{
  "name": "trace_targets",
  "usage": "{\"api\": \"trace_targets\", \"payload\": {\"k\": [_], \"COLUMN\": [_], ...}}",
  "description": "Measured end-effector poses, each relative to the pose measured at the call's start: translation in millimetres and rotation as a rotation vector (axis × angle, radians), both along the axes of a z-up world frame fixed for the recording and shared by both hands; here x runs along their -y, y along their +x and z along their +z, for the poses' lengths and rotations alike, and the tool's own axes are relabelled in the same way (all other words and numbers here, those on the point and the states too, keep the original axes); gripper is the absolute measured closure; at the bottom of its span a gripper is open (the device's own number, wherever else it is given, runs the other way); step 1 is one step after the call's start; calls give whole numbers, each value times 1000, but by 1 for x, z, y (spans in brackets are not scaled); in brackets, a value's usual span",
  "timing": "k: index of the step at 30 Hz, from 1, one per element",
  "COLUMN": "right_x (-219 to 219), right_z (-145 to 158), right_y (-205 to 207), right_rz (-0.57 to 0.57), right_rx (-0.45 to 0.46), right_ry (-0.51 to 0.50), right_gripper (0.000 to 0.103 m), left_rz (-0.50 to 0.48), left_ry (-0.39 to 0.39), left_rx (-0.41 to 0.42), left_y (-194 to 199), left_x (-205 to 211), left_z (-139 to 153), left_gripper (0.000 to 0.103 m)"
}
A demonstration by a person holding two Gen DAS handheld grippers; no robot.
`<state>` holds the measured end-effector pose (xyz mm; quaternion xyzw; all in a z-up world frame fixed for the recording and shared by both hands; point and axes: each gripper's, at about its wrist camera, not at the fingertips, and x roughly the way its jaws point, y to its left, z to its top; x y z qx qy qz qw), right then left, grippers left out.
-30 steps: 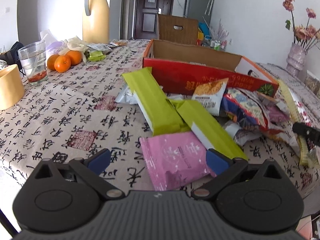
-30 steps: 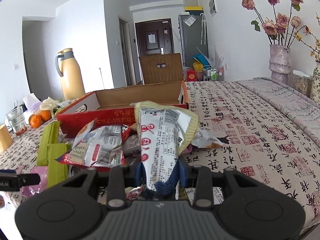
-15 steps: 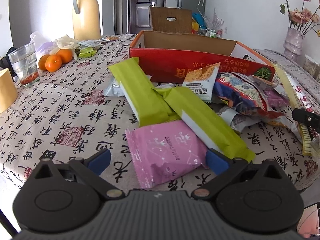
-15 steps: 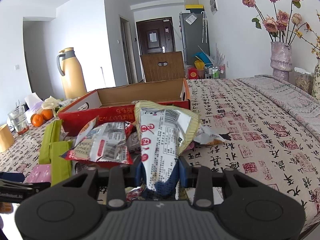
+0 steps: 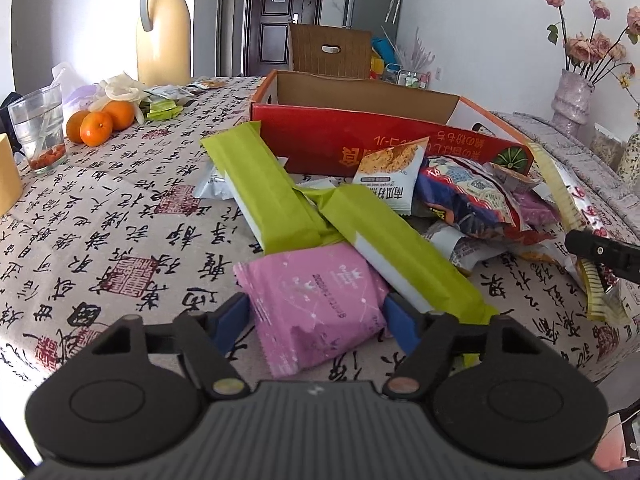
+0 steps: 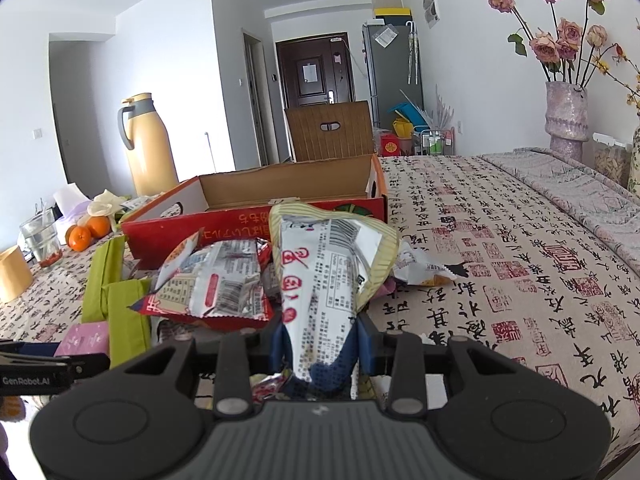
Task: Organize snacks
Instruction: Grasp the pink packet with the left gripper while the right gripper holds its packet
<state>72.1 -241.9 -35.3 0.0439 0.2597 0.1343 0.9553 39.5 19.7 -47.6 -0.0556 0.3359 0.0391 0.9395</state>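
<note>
The left tongs (image 5: 318, 318) have just been closing around the pink snack packet (image 5: 316, 300) lying on the worktop (image 5: 100, 216), blue pads at its edges. Two green bars (image 5: 264, 196) lie at 12 o'clock, the red box (image 5: 360, 140) beyond. The right tongs (image 6: 320, 340) pinch a white printed snack bag (image 6: 320, 268) upright.

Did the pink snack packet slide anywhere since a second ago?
No. The pink packet still lies tucked against the same green bar on the tablecloth; only the camera has crept closer. The left gripper has just been closing around the packet.
</note>
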Motion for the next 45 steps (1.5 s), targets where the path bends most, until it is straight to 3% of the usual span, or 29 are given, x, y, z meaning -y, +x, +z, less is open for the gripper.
{"api": "trace_targets", "payload": {"k": [5, 8, 25, 27, 29, 32, 33, 40, 45], "right_x": [0, 0, -1, 0, 0, 1, 2, 3, 3], "right_z": [0, 0, 5, 5, 5, 6, 5, 4, 3], "right_y": [0, 0, -7, -8, -8, -9, -9, -6, -4], "right_rz": [1, 1, -3, -5, -7, -10, -11, -15, -15], "right_rx": [0, 0, 13, 13, 15, 16, 15, 9, 8], "right_ry": [-1, -1, -4, -4, -4, -3, -3, 2, 7], "right_gripper": [68, 68, 67, 67, 67, 67, 67, 67, 67], "left_rz": [-13, -18, 0, 12, 39, 54, 57, 91, 81], "left_ry": [-13, -27, -48, -52, -45, -46, -46, 5, 49], "left_rx": [7, 13, 41, 25, 15, 16, 17, -21, -5], "left_y": [-3, -6, -20, -19, -18, -15, -13, 6, 9], "left_x": [-4, -8, -22, -25, -27, -26, -25, -12, -5], "left_z": [1, 1, 5, 3, 2, 5, 6, -1, -3], "left_gripper": [44, 46, 49, 43, 25, 8, 7, 9, 27]}}
